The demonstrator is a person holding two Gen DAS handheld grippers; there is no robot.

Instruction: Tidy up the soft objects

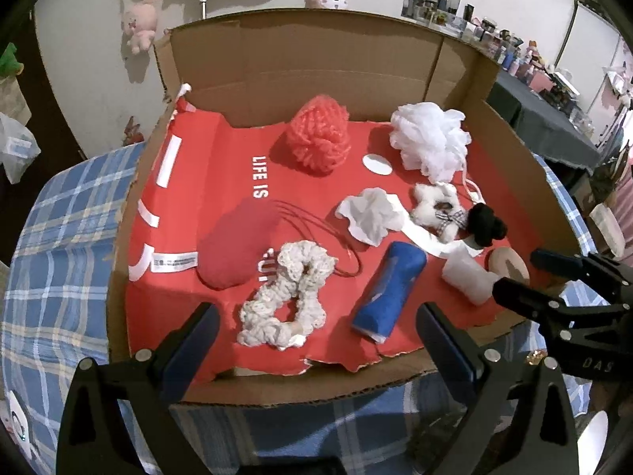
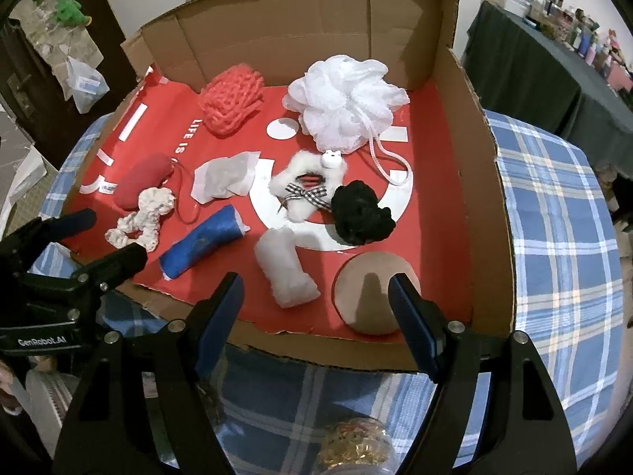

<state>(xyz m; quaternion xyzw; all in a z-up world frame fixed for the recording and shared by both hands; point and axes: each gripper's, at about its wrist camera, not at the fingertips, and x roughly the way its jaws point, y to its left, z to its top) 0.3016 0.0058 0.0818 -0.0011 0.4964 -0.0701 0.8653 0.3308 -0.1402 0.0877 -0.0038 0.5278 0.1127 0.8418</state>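
A shallow cardboard box (image 1: 277,67) (image 2: 490,213) lined with red paper holds several soft things: a red mesh pouf (image 1: 318,134) (image 2: 231,99), a white bath pouf (image 1: 429,140) (image 2: 344,105), a crocheted white scrunchie (image 1: 285,297) (image 2: 144,219), a blue roll (image 1: 389,293) (image 2: 201,245), a white roll (image 1: 469,277) (image 2: 287,277), a black fuzzy piece (image 1: 484,223) (image 2: 362,215) and a tan round pad (image 2: 374,293). My left gripper (image 1: 318,340) is open at the box's near edge, facing the scrunchie. My right gripper (image 2: 316,308) is open at the near edge, between the white roll and the tan pad.
The box sits on a blue plaid tablecloth (image 1: 59,261) (image 2: 561,237). A red pouch (image 1: 233,245), crumpled white paper (image 1: 372,215) and a white fluffy clip with a checked bow (image 2: 306,186) also lie inside. A jar of gold bits (image 2: 356,449) stands near my right gripper.
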